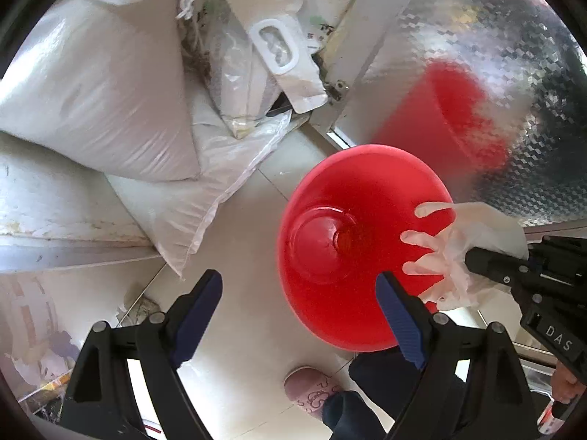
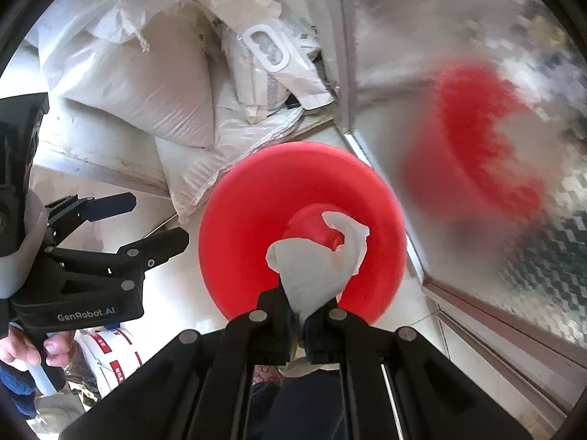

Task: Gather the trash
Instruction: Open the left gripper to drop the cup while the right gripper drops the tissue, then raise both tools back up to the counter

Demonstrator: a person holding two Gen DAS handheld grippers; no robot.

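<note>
A red round bin (image 1: 330,220) stands on the tiled floor; it also shows in the right wrist view (image 2: 256,198). My right gripper (image 2: 299,321) is shut on a thin white disposable glove (image 2: 312,271) and holds it over the bin's mouth. In the left wrist view the glove (image 1: 473,234) hangs from the right gripper (image 1: 473,260) above the bin's right side. My left gripper (image 1: 299,310) is open and empty, hovering beside the bin's near left edge; it also shows in the right wrist view (image 2: 157,220).
Stacked white woven sacks (image 1: 95,102) and a bag with a white plastic handle (image 1: 275,46) lie behind the bin. A shiny metal panel (image 1: 513,84) mirrors the bin on the right. A pink slipper (image 1: 312,390) is near the bottom.
</note>
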